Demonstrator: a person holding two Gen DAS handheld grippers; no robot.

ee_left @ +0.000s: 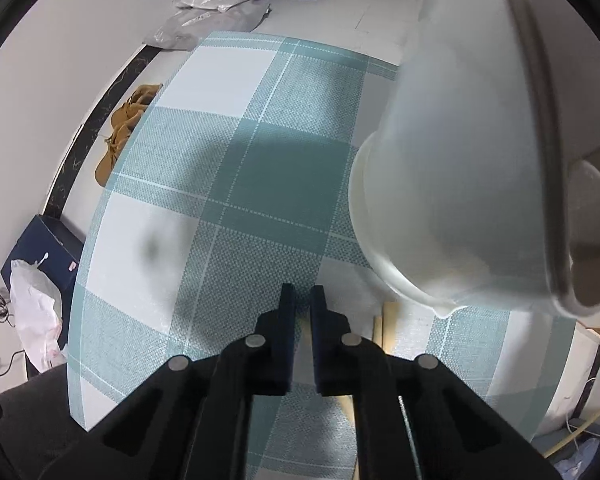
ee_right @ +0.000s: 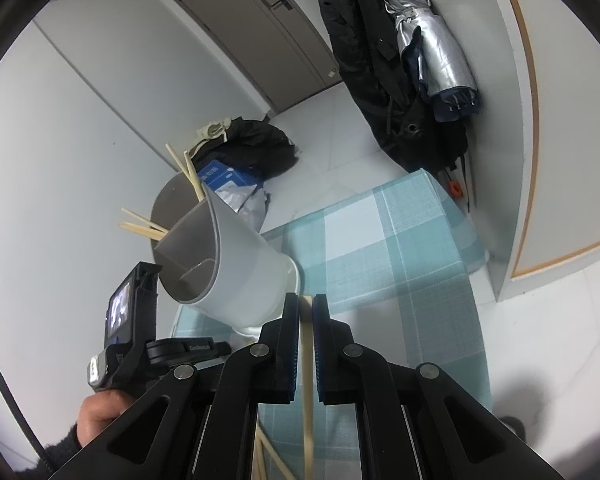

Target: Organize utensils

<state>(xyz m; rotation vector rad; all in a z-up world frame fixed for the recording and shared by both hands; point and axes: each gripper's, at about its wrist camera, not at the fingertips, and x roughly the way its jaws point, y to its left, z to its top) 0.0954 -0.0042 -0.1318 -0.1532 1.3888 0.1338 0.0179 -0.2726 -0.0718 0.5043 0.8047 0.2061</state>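
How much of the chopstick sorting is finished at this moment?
Done: several chopsticks already stand in the white holder. In hand: the right claw is shut on one chopstick; the left claw is shut with nothing visible in it. Left: more chopsticks lie on the checked cloth.

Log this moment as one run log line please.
task: organize utensils | right gripper: shut on chopstick | left gripper: shut, nothing between fingers | utensil holder: on checked tablecloth, chopsticks inside

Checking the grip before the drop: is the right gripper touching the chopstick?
Touching. The right wrist view shows the chopstick pinched between the right gripper's shut pads.
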